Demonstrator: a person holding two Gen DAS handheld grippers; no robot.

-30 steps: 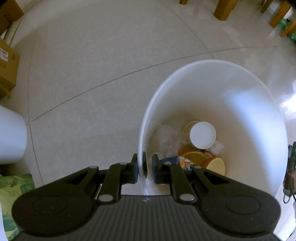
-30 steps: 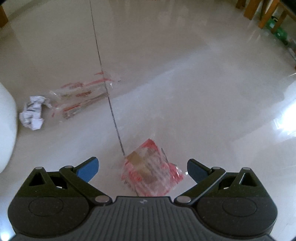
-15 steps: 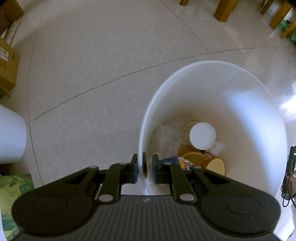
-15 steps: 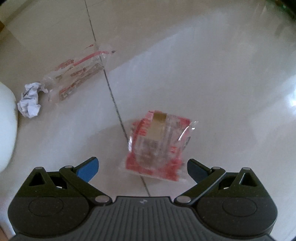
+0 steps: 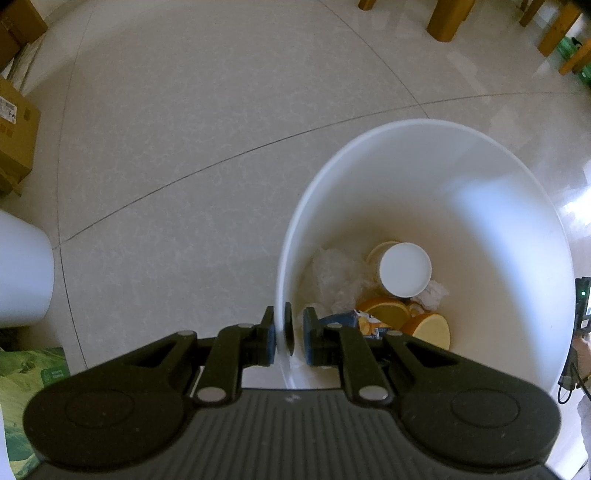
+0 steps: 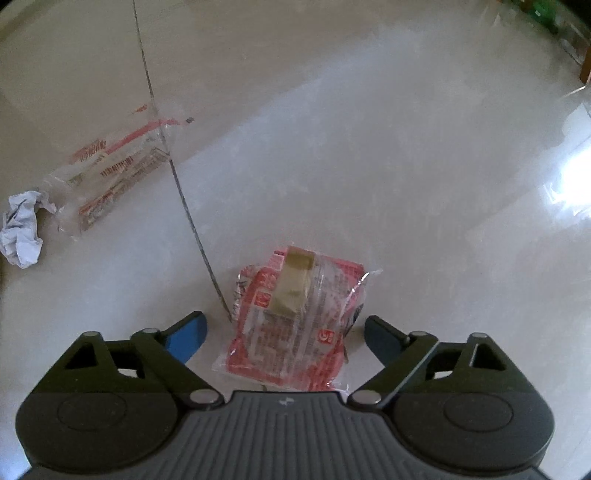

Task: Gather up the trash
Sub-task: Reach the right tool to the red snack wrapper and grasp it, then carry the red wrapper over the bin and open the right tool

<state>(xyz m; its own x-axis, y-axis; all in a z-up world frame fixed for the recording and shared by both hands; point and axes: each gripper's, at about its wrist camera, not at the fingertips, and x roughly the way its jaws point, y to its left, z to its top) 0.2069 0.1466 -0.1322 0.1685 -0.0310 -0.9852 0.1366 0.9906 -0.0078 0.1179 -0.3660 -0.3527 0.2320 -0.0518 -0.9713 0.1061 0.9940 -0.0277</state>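
Pinching the white bin [image 5: 424, 192] by its near rim, my left gripper [image 5: 289, 334] is clamped tight. My right gripper [image 6: 284, 334] is closing, not yet touching the red wrapper [image 6: 295, 321] between its fingers on the floor [image 6: 369, 166].

Home interior, looks like a living or dining area. Evidence: glossy pale floor tiles [image 5: 221, 110] with thin grout lines and window glare, wooden furniture legs [image 5: 447, 18] at the far right, cardboard boxes [image 5: 14, 140] stacked at the far left edge. White plastic waste bin [image 5: 517, 229] on the floor holds household rubbish: paper cups [image 5: 405, 270], tissue, snack packs. More domestic litter lies loose on the tiles: red snack wrapper [image 6: 295, 325], clear wrapper [image 6: 110, 173], crumpled paper [image 6: 22, 229].
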